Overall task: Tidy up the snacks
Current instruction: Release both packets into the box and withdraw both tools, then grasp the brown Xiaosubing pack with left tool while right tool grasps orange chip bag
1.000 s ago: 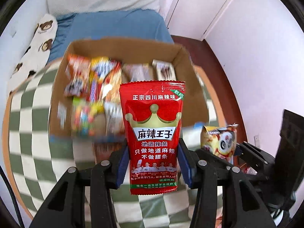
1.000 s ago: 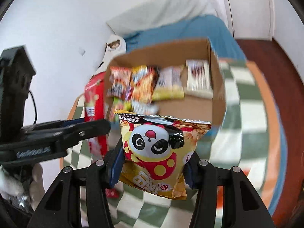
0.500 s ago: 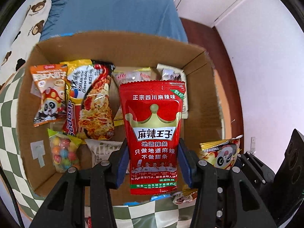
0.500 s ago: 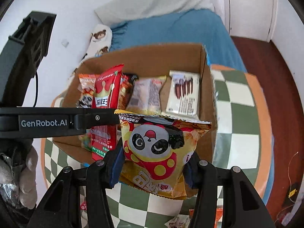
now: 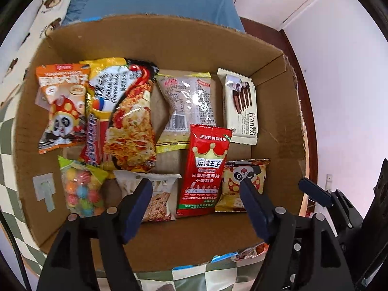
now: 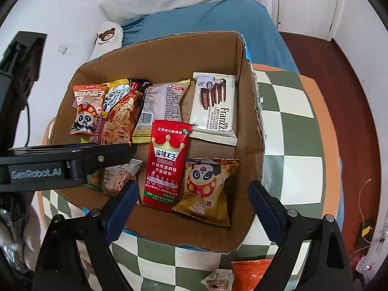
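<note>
Cardboard brown open box [image 5: 169, 46] now has the red foil spicy-strip packet [image 5: 205, 169] and yellow panda chip bag [image 5: 242, 181] lying flat just ahead of both hand-held grippers, left [image 5: 194, 208] and right [image 6: 194, 208], fingers spread apart, empty, probably so the row stays tidy.

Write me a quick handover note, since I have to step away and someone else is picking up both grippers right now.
Left gripper: open, empty, above the cardboard box.
Right gripper: open, empty, above the box's near right corner.
In the box: the red spicy-strip packet and the yellow panda snack bag lie side by side at the front, with the other snacks behind and to the left.
Done: both of those packets are in the box.
Left: an orange packet and a small wrapped snack lie on the checkered tablecloth in front of the box; they likely go in next.
</note>
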